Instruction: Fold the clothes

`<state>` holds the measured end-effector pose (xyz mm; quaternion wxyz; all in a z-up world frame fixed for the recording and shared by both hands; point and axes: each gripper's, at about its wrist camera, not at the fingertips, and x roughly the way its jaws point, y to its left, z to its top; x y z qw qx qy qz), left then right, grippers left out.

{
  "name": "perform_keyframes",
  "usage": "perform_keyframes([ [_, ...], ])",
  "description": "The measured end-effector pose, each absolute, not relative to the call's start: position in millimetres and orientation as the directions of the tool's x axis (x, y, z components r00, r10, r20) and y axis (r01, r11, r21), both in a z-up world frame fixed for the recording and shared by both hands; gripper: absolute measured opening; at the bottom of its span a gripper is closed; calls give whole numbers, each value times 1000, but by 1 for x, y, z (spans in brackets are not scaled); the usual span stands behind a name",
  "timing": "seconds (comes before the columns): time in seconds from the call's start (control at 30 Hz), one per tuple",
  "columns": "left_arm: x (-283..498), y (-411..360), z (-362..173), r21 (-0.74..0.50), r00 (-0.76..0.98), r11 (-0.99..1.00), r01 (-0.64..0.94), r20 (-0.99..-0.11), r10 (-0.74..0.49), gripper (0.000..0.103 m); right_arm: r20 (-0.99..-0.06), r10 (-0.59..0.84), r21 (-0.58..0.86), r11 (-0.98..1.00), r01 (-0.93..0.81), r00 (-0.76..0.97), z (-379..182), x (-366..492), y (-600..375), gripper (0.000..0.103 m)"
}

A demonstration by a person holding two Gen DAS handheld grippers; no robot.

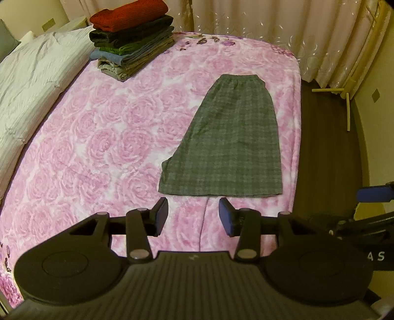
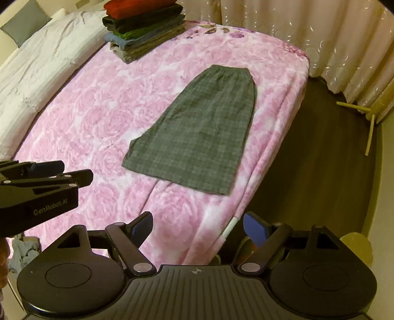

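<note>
- Two grippers hang over a bed, both tilted steeply down at it.
- The left gripper point(image 1: 193, 213) sits at the bottom centre of the left wrist view; its jaws stand partly apart with nothing between them, only the pink blanket point(image 1: 103, 137) showing in the gap.
- The right gripper point(image 2: 197, 227) sits at the bottom centre of the right wrist view; its jaws are spread wide and empty, above the blanket's near edge and the dark floor point(image 2: 307, 160).
- In the right wrist view the left gripper also shows from the side at the left edge, clear of the cloth.
- In the left wrist view a blue pad of the right gripper shows at the right edge.
- The grey checked garment point(image 1: 227, 137) lies flat on the blanket right of centre in the left wrist view, and at centre in the right wrist view point(image 2: 199, 133).
- Its gathered waistband points to the top of the frame, its wide hem to the grippers; neither gripper touches it.
- A stack point(image 1: 130, 39) of folded clothes, red on top, stands at the upper left, well apart from the garment.
- A white quilt point(image 1: 37, 81) runs along the left side, beside the blanket.
- Pale curtains point(image 1: 258, 22) hang across the top and right.
</note>
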<state>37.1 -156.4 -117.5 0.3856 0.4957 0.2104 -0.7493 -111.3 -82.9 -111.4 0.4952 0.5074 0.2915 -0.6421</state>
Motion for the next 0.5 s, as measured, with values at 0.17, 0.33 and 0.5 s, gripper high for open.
perform_keyframes([
  [0.17, 42, -165, -123, 66, -188, -583, 810, -912, -365, 41, -940, -340, 132, -319, 938, 16, -114, -111, -94, 83],
  [0.33, 45, -172, -134, 73, -147, -536, 841, -923, -356, 41, -948, -313, 153, -293, 944, 56, -127, -119, -102, 83],
  [0.5, 47, -183, -141, 72, -148, -505, 860, -913, -381, 41, -941, -313, 234, -317, 919, 131, -143, -151, -111, 83],
])
